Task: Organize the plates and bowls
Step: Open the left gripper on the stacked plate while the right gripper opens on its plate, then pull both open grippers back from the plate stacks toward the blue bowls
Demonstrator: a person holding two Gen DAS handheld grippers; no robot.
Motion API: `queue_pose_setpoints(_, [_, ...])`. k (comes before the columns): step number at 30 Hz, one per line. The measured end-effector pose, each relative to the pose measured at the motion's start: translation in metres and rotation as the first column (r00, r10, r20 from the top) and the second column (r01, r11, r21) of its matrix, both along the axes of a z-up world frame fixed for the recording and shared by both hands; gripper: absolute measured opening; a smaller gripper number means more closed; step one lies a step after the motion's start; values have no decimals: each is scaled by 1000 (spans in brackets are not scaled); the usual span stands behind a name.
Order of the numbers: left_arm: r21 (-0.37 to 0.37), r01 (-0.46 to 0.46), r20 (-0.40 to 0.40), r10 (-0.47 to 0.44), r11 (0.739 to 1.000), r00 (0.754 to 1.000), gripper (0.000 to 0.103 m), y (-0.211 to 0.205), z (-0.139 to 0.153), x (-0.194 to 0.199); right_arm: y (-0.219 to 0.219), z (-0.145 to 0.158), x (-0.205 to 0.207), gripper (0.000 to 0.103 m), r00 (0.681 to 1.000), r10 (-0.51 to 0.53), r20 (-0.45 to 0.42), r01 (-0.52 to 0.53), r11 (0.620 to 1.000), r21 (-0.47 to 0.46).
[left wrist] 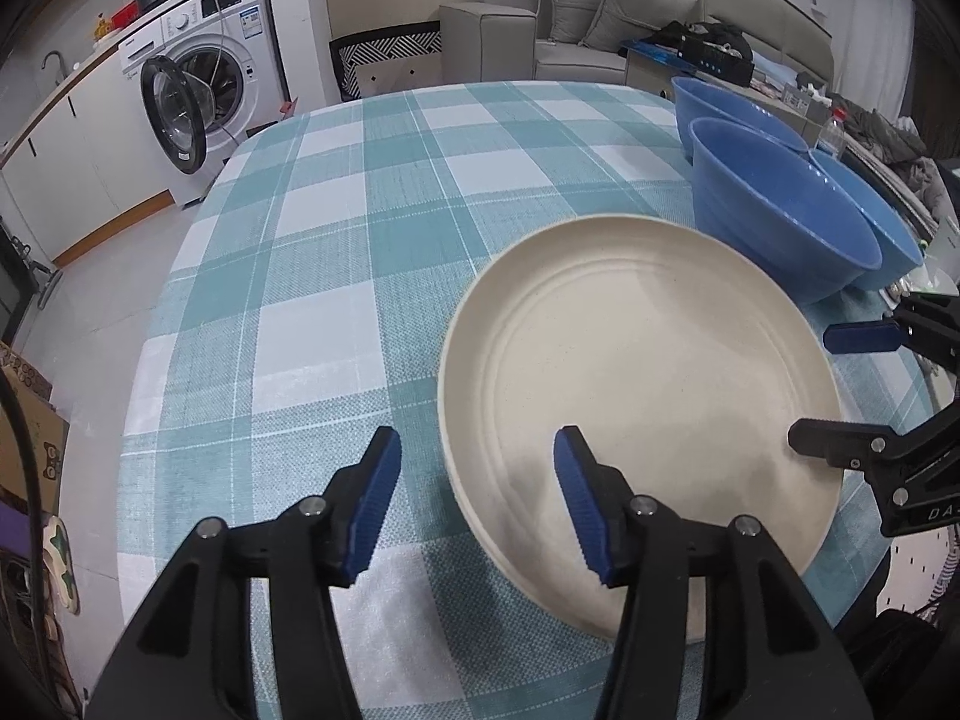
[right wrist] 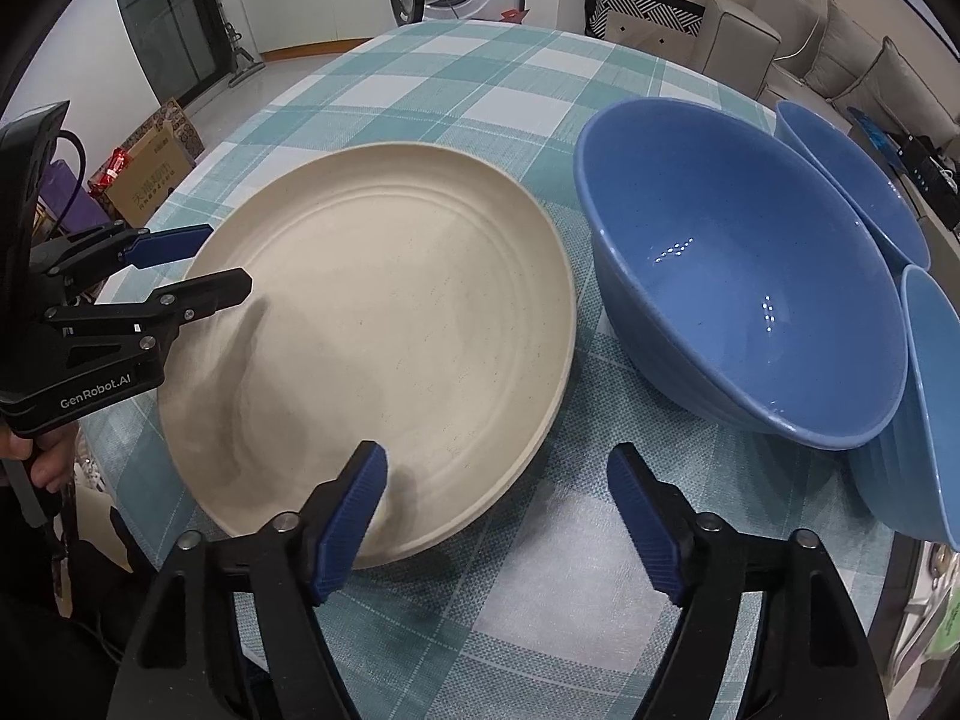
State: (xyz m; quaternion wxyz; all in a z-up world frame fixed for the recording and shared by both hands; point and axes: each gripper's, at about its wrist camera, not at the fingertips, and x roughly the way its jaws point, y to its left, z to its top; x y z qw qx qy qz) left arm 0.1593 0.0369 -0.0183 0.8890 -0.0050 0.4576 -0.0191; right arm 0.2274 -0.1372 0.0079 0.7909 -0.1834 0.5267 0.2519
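While both tongs gape, the plate (left wrist: pixel 636 372) rim sits between each pair.

A checked teal cloth (left wrist: pixel 360 252) covers the bench. Behind it a washer (left wrist: pixel 204 78) stands with its door (left wrist: pixel 171 114) open, beside white cabinets (left wrist: pixel 54 180). A grey sofa (left wrist: pixel 600 12) lines the far wall. The floor (left wrist: pixel 108 300) is pale tile, with boxes (right wrist: pixel 150 174) on it.

One cream plate (right wrist: pixel 384 324) lies under and between both pairs of tongs, and three blue bowls sit to the right of the right-hand tongs: the nearest (right wrist: pixel 744 294), one beyond (right wrist: pixel 852 180), one alongside (right wrist: pixel 930 408).
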Motion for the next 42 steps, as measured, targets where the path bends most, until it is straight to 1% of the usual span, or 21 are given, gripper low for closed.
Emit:
queue_pose_setpoints(3, [-18,-11,3,11,1000,1000,55,4,3,2,-3,6,-1,81,1000,-1,6,1,1000,16])
queue_pose_setpoints(5, [-29,-17,10,17,999,1000,62,5,7,2,-4,9,-2,83,1000,8,4,-8,999,34])
queue_pose_setpoints(7, [-31,-21,30,22,999,999,84,6,12,0,-7,14,-5,84,1000,20,-2,-20,998,64])
queue_pose_setpoints(9, [-30,-17,52,19,999,998,86,5,17,-1,-10,19,-7,87,1000,28,2,-29,996,83])
queue_pose_setpoints(11, [-38,-6,59,8,999,998,89,4,22,-1,-14,24,-9,92,999,32,9,-32,995,99])
queue_pose_setpoints(13, [-36,0,72,2,999,997,97,2,26,-1,-19,28,-10,95,999,27,17,-28,993,111])
queue_pose_setpoints(14, [-31,-4,75,6,1000,997,98,2,28,0,-21,31,-10,98,1000,22,21,-25,993,117])
queue_pose_setpoints(18, [-47,-4,90,8,999,996,103,1,34,2,-30,42,-12,101,999,19,38,-24,990,140])
queue_pose_setpoints(23, [-53,14,112,-8,999,994,103,-3,42,4,-39,57,-14,102,998,23,62,-33,984,173])
queue_pose_setpoints(32, [-31,24,145,-19,999,989,103,-12,58,11,-61,79,-8,102,993,-27,111,6,982,189])
queue_pose_setpoints(42, [-33,19,181,-12,999,983,103,-18,79,29,-95,108,7,102,981,-123,152,84,968,237])
